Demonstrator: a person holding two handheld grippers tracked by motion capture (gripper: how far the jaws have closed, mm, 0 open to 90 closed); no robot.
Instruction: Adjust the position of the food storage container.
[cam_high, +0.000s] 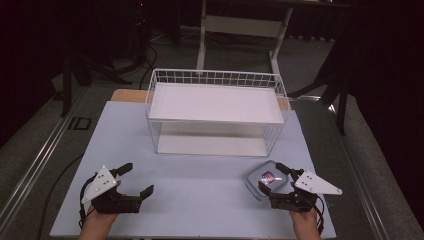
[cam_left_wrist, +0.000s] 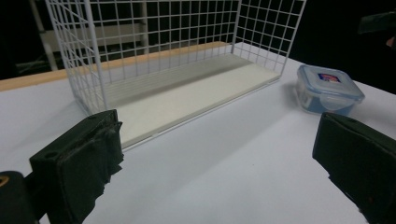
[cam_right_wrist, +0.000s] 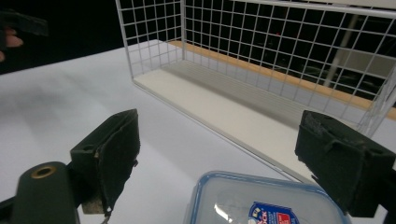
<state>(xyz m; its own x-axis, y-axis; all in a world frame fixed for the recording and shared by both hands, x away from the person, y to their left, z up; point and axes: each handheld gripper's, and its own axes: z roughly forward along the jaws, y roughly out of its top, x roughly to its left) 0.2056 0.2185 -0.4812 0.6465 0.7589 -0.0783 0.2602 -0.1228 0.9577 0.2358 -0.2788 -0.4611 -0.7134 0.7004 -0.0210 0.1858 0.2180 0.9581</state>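
— While my right gripper (cam_high: 275, 177) has its jaws spread wide, what sits between them?

— Nothing is pinched. The container (cam_right_wrist: 261, 200) lies low between my right jaws, just ahead of the pads, untouched: a small clear box with rounded corners, a blue-rimmed snap lid and a red-and-blue label on top.

— And my left gripper (cam_high: 138, 179)?

— Jaws spread too, over bare table (cam_high: 200, 190). From there the container (cam_left_wrist: 328, 88) lies far ahead beyond the right-hand jaw, beside the white wire rack (cam_high: 215, 107).
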